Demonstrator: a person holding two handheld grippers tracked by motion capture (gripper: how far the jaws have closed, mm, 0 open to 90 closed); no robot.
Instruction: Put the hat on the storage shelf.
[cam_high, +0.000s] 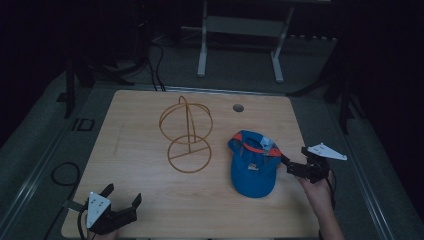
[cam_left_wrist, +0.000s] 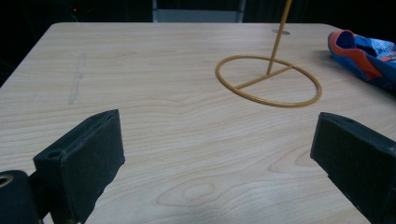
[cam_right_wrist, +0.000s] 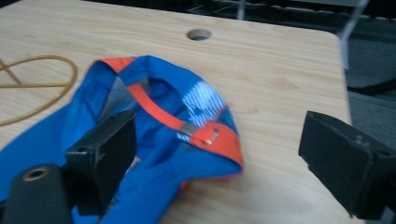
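1. The left gripper (cam_high: 121, 196) hovers at the near left corner of the surface (cam_high: 140, 180), jaws wide apart with nothing between them. It is well apart from the work and best kept there, clear of the stand.
2. The wire hat stand (cam_high: 187, 135) stands upright near the middle of the surface, its base ring (cam_left_wrist: 268, 80) flat on the wood. It looks light, so any cap brought to it should come down from above rather than push sideways against the post.
3. The blue cap (cam_high: 252, 165) lies to the right of the stand, near it but apart, with its opening and orange strap (cam_right_wrist: 163, 114) turned up toward the right gripper.
4. The right gripper (cam_high: 295, 160) is at the cap's right edge, jaws apart, one of them over the blue fabric. Nothing is clamped yet.
5. The step in hand seems to be taking hold of the cap. Closing on the orange-trimmed back rim (cam_right_wrist: 224, 140), not the thin strap alone, should give a firmer hold and let the crown hang open for the stand.
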